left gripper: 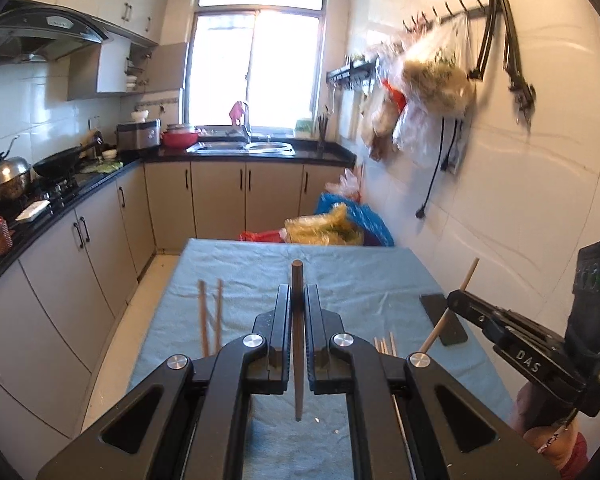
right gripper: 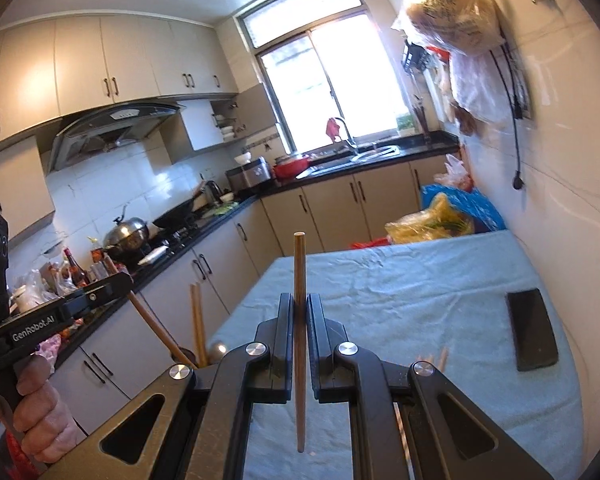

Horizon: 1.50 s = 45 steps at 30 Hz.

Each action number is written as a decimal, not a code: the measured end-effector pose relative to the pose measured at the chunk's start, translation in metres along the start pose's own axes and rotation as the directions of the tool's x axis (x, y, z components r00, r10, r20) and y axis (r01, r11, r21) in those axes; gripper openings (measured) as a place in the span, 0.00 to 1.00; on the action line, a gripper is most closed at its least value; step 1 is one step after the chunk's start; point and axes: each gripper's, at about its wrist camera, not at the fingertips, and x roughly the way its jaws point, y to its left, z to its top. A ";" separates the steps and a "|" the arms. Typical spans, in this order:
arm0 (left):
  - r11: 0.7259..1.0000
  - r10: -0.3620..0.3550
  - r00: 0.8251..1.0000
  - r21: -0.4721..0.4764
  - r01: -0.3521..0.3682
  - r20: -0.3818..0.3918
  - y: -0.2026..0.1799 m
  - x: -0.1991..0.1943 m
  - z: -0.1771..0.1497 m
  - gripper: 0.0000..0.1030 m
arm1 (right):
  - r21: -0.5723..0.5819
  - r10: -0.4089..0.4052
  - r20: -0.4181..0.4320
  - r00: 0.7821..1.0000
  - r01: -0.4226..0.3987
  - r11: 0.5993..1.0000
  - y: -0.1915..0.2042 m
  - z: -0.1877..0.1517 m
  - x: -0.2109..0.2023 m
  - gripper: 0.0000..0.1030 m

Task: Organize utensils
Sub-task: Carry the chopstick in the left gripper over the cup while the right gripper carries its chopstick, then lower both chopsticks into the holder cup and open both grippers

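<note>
Here each gripper pinches one chopstick: the left gripper (left gripper: 298,300) a dark chopstick (left gripper: 297,360), the right gripper (right gripper: 299,308) a pale chopstick (right gripper: 299,320), both above the table (left gripper: 340,276). Probably they go in the holder (right gripper: 188,356) beside the standing sticks (right gripper: 198,320); keep each upright and lower slowly

Home kitchen: stove hood (left gripper: 48,32), sink (left gripper: 244,147)

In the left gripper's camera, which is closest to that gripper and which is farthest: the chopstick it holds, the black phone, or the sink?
1. dark chopstick, clamped in the left gripper.
2. black phone, on the cloth, right side.
3. sink, far counter under the window.
</note>
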 end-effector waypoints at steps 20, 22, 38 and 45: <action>0.994 0.100 0.989 -0.054 -0.095 0.105 0.065 -0.060 0.033 0.05 | -0.027 0.164 0.034 0.986 -0.163 0.986 0.089 0.045 0.044 0.07; 0.992 0.116 0.989 -0.063 -0.111 0.095 0.073 -0.056 0.030 0.05 | -0.039 0.172 0.014 0.985 -0.172 0.984 0.099 0.044 0.054 0.07; 0.980 0.147 0.986 -0.125 -0.156 -0.079 0.114 0.013 -0.001 0.06 | -0.079 0.111 -0.177 0.978 -0.127 0.989 0.111 0.005 0.135 0.07; 0.975 0.153 0.980 -0.144 -0.170 -0.125 0.121 0.035 -0.012 0.06 | -0.074 0.089 -0.239 0.967 -0.109 0.991 0.106 -0.012 0.161 0.07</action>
